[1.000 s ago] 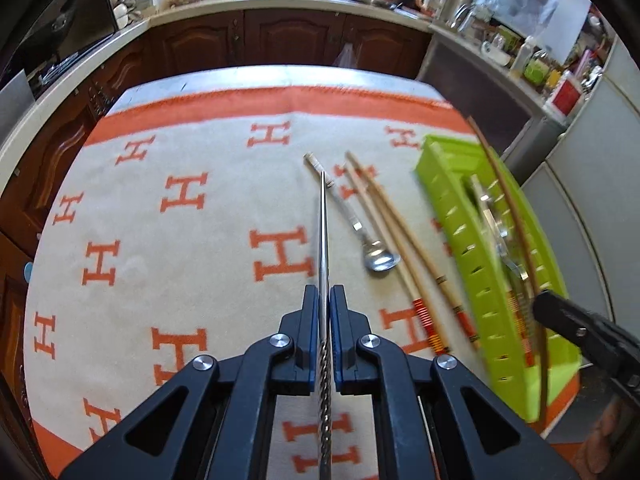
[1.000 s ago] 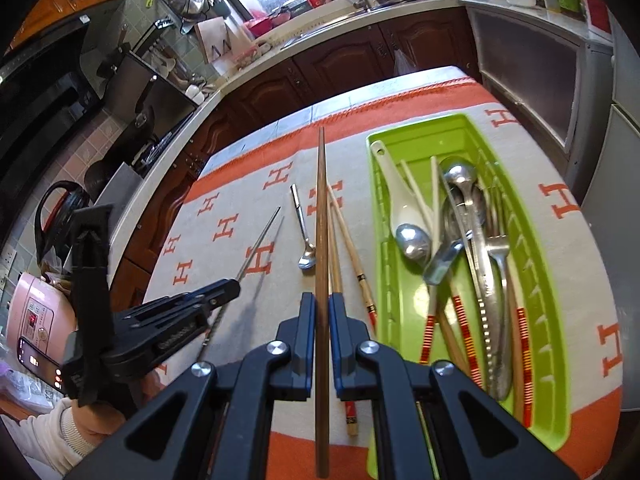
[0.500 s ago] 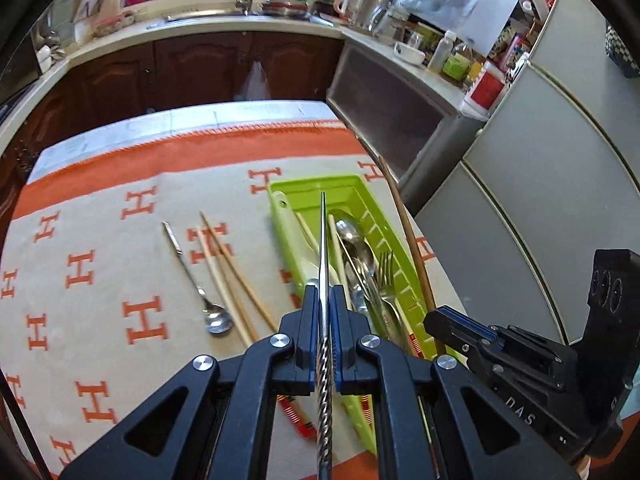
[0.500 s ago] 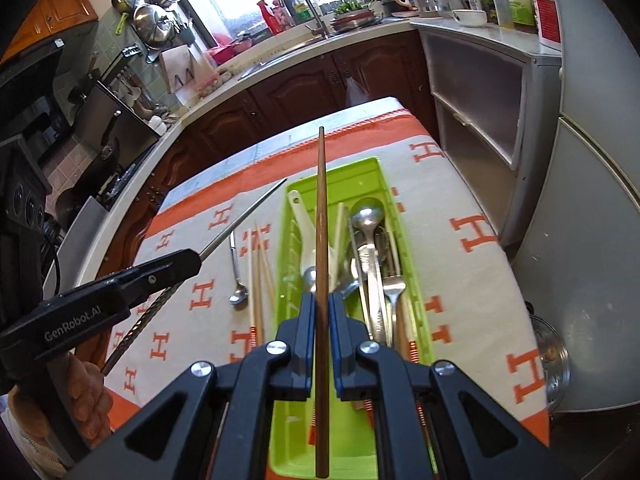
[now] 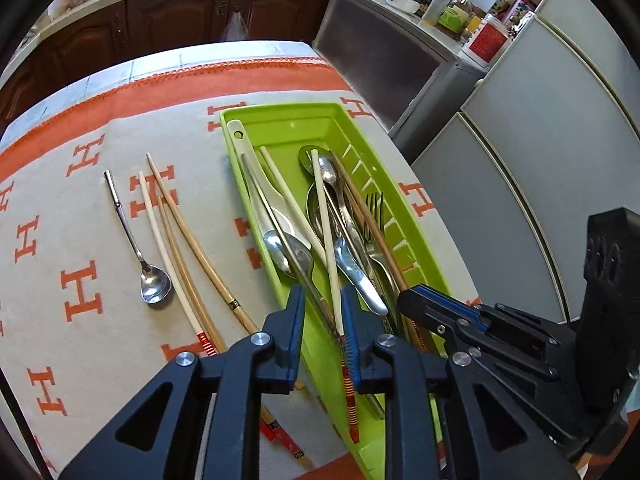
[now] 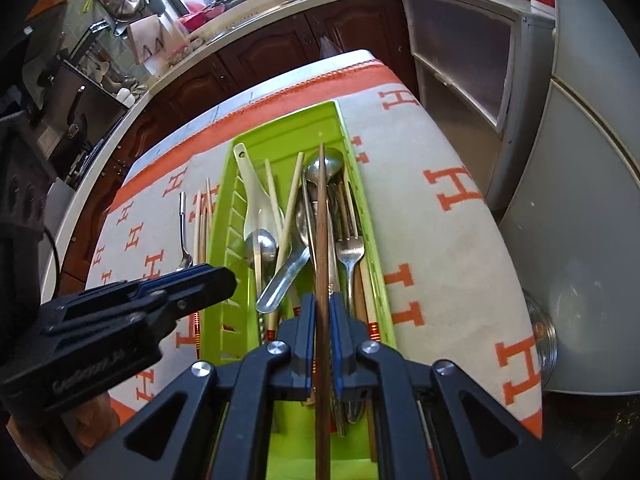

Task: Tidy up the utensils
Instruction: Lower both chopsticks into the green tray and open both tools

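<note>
A green utensil tray (image 5: 372, 160) (image 6: 288, 128) lies on the cloth with spoons, a fork (image 6: 351, 248) and several chopsticks in it. My left gripper (image 5: 322, 308) is open above the tray's near end; a metal chopstick (image 5: 280, 232) lies in the tray below it. My right gripper (image 6: 322, 312) is shut on a brown wooden chopstick (image 6: 321, 216), held lengthwise just above the tray. On the cloth left of the tray lie a small metal spoon (image 5: 136, 248) and three wooden chopsticks (image 5: 180, 240).
The table has a beige cloth with orange H marks (image 5: 80, 288). Grey cabinets (image 5: 520, 140) stand close to the table's right edge. A dark wood kitchen counter (image 6: 260, 40) runs behind the table.
My left gripper swung right over the tray, opened and let go of the metal chopstick, which now lies in the tray. My right gripper lowered the wooden chopstick toward the tray.
</note>
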`<act>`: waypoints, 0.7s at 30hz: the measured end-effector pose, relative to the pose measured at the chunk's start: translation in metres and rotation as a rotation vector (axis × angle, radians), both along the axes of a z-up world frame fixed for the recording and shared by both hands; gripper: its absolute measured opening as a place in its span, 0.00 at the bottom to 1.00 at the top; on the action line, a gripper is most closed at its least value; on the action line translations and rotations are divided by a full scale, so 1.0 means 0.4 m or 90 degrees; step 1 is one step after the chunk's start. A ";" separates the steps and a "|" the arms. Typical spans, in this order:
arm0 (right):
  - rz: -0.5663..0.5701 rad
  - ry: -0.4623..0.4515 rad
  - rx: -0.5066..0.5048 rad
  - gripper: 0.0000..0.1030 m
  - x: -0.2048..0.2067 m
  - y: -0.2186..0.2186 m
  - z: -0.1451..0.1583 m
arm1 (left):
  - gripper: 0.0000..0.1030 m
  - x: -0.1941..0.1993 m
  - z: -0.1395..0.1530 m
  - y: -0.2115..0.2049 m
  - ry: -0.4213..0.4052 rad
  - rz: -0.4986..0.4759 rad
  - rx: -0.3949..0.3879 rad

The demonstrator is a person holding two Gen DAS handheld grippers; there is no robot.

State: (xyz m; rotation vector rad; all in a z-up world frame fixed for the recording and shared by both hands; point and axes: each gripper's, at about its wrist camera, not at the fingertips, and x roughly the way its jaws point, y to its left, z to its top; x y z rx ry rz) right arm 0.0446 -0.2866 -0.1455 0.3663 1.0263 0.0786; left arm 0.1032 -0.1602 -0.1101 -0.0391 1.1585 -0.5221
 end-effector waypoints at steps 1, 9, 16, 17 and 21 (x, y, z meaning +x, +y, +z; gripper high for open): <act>0.000 -0.001 0.002 0.07 0.000 0.000 0.000 | 0.24 -0.004 0.003 0.004 -0.003 0.002 0.003; 0.001 -0.026 0.010 0.07 -0.002 0.003 0.019 | 0.43 -0.017 0.036 0.079 -0.040 0.032 0.018; 0.008 -0.040 0.020 0.07 -0.009 0.017 0.040 | 0.47 -0.040 0.078 0.179 -0.084 0.085 0.020; 0.008 -0.044 0.019 0.07 -0.010 0.021 0.046 | 0.48 -0.043 0.087 0.195 -0.094 0.093 0.020; 0.012 -0.057 0.031 0.07 -0.014 0.047 0.073 | 0.58 -0.063 0.121 0.242 -0.139 0.107 0.024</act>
